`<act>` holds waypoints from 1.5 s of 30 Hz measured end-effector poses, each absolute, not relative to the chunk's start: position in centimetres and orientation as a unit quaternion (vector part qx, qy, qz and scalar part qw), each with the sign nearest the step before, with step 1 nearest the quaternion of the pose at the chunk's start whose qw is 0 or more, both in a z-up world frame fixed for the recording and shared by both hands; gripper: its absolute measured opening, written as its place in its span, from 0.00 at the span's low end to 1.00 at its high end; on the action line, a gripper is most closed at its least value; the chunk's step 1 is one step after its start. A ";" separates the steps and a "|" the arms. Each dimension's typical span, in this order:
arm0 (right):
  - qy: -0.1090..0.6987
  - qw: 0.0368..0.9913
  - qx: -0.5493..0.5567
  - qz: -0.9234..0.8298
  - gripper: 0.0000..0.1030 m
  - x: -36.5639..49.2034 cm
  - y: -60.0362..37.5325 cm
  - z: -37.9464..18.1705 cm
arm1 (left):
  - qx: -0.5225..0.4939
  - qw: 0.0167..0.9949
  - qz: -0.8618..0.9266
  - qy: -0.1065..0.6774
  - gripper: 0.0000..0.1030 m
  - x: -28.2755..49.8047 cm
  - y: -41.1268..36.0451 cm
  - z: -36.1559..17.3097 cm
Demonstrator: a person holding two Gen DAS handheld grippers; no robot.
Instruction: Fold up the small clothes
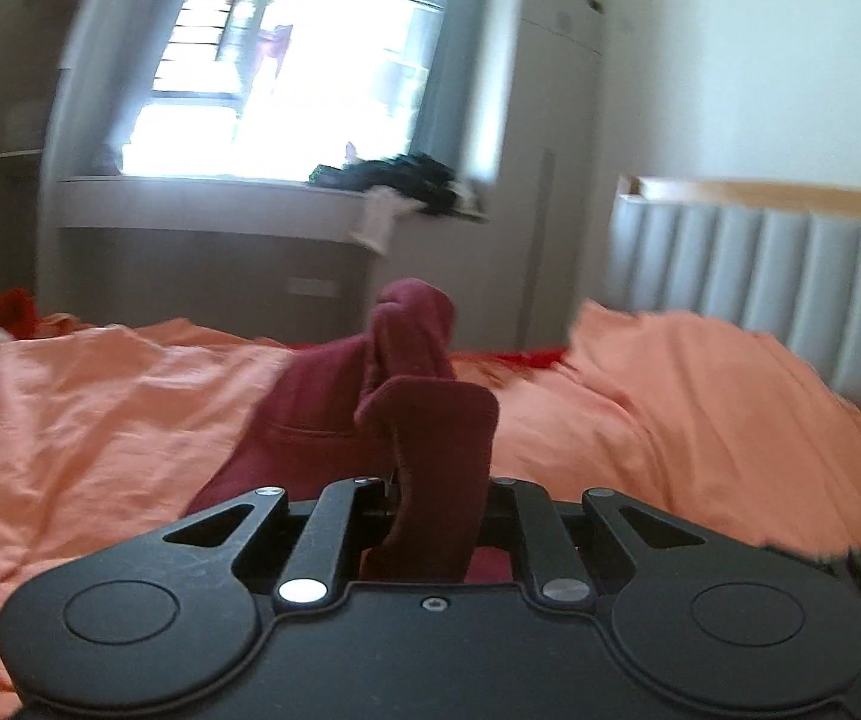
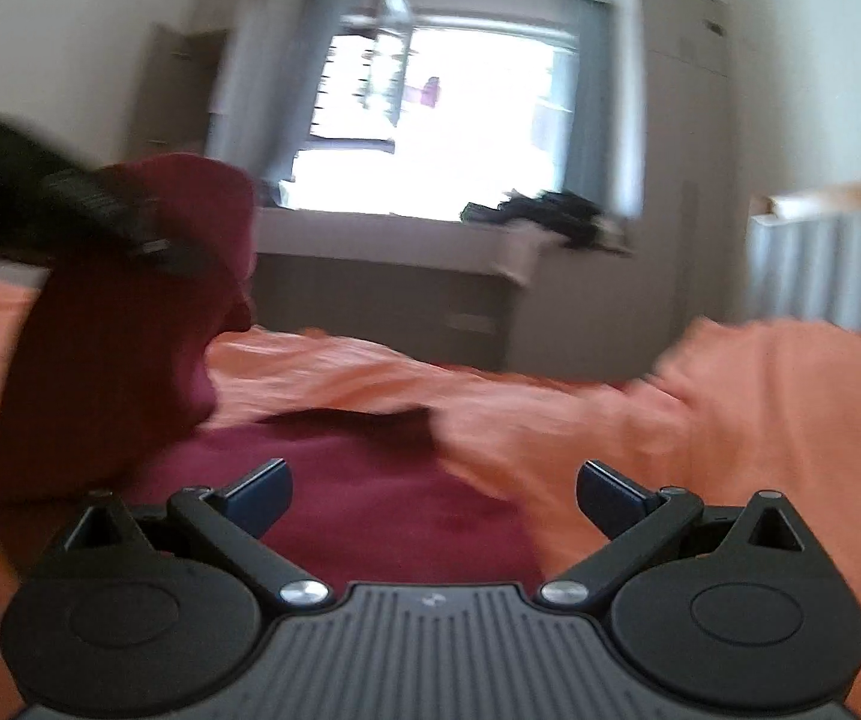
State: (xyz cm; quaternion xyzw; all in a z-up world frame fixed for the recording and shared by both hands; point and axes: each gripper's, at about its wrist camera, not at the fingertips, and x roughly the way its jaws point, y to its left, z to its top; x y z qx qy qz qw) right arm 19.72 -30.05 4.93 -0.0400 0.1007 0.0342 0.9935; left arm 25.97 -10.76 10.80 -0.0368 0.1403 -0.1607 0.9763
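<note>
Garment (image 1: 310, 414) on bed (image 1: 70, 396) mid-width, bunched quilt (image 1: 700, 384) to its right before headboard (image 1: 790, 276), window ledge (image 1: 220, 204) behind bed, clothes pile (image 1: 406, 177) on ledge's right end.

Bright window (image 1: 322, 78) over a grey ledge (image 1: 220, 204); padded headboard (image 1: 760, 300); orange bedding (image 1: 100, 396).

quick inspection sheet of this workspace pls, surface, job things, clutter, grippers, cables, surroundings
surface: bed under a rumpled orange cover, red sheet showing at the far edge.
job's things: maroon garment, one part lifted, the rest lying on the cover.
clutter: dark clothes pile on the window ledge.
grippers: left gripper shut on the maroon garment; right gripper open, nothing between its fingers, garment below it.
cables: nothing seen.
surroundings: bright window, grey curtains, padded grey headboard, wardrobe.
</note>
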 end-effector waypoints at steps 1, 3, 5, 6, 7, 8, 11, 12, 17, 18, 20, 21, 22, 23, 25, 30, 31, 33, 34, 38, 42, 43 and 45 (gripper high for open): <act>0.108 0.993 -0.031 0.022 1.00 20.0 -31.1 4.9 | -0.030 0.974 -0.169 0.145 0.12 25.8 -11.7 10.4; 0.127 0.992 -0.005 0.004 1.00 20.4 -33.4 4.8 | -0.014 0.969 -0.187 0.160 0.12 25.4 -13.4 9.2; 0.144 0.989 0.024 -0.004 1.00 20.6 -35.6 4.8 | 0.008 0.964 -0.199 0.176 0.12 25.0 -14.8 7.9; 0.149 0.988 0.041 -0.006 1.00 20.6 -36.7 4.7 | 0.022 0.963 -0.203 0.178 0.12 24.7 -15.4 7.2; 0.153 0.987 0.055 -0.006 1.00 20.7 -37.5 4.6 | 0.042 0.961 -0.206 0.178 0.12 24.2 -15.9 6.5; 0.157 0.985 0.067 -0.005 1.00 20.7 -38.1 4.5 | 0.061 0.960 -0.207 0.177 0.13 23.7 -16.4 5.9; 0.167 0.980 0.112 0.006 1.00 20.7 -39.9 4.2 | 0.114 0.957 -0.207 0.169 0.15 22.3 -17.6 4.2; 0.173 0.976 0.130 0.014 1.00 20.8 -40.4 4.1 | 0.126 0.955 -0.207 0.169 0.15 21.7 -17.8 3.7; 0.202 0.953 0.218 0.057 1.00 22.1 -42.5 3.7 | 0.130 0.952 -0.213 0.175 0.31 20.7 -17.2 2.7; 0.211 0.946 0.236 0.070 1.00 22.5 -42.8 3.4 | 0.127 0.952 -0.217 0.175 0.35 20.6 -17.1 2.7; 0.225 0.935 0.258 0.090 1.00 23.1 -42.8 3.0 | 0.126 0.950 -0.226 0.172 0.44 20.1 -17.0 2.6; 0.229 0.932 0.266 0.095 1.00 23.6 -42.7 2.8 | 0.128 0.950 -0.230 0.169 0.49 19.9 -17.0 2.5; 0.233 0.927 0.275 0.101 1.00 23.8 -42.7 2.6 | 0.133 0.949 -0.234 0.164 0.53 19.5 -17.0 2.5; 0.239 0.923 0.282 0.108 1.00 24.1 -42.6 2.4 | 0.137 0.948 -0.237 0.161 0.58 19.1 -17.1 2.5; 0.248 0.916 0.292 0.121 1.00 24.6 -42.3 2.1 | 0.147 0.947 -0.240 0.153 0.64 18.5 -17.3 2.4; 0.202 0.908 0.337 0.147 1.00 24.7 -42.2 2.5 | 0.173 0.947 -0.236 0.131 0.64 17.4 -17.6 2.2; 0.195 0.905 0.344 0.157 1.00 24.9 -42.2 2.6 | 0.178 0.947 -0.236 0.129 0.61 17.2 -17.7 2.2; 0.188 0.902 0.350 0.171 1.00 25.8 -42.2 2.8 | 0.186 0.945 -0.236 0.127 0.45 17.0 -17.7 2.1; 0.185 0.901 0.348 0.179 1.00 26.2 -42.1 2.8 | 0.191 0.945 -0.234 0.126 0.42 16.9 -17.9 2.1; 0.178 0.908 0.322 0.198 0.97 27.9 -40.9 3.2 | 0.199 0.943 -0.236 0.127 0.34 16.7 -18.0 1.8; 0.190 0.929 0.259 0.184 0.70 28.5 -38.9 3.4 | 0.198 0.943 -0.235 0.128 0.30 16.7 -18.1 1.7; 0.193 0.932 0.247 0.183 0.65 28.6 -38.4 3.4 | 0.198 0.943 -0.235 0.128 0.30 16.8 -18.0 1.8; 0.201 0.932 0.232 0.191 0.50 28.7 -37.6 3.3 | 0.197 0.943 -0.235 0.127 0.29 16.8 -18.0 1.8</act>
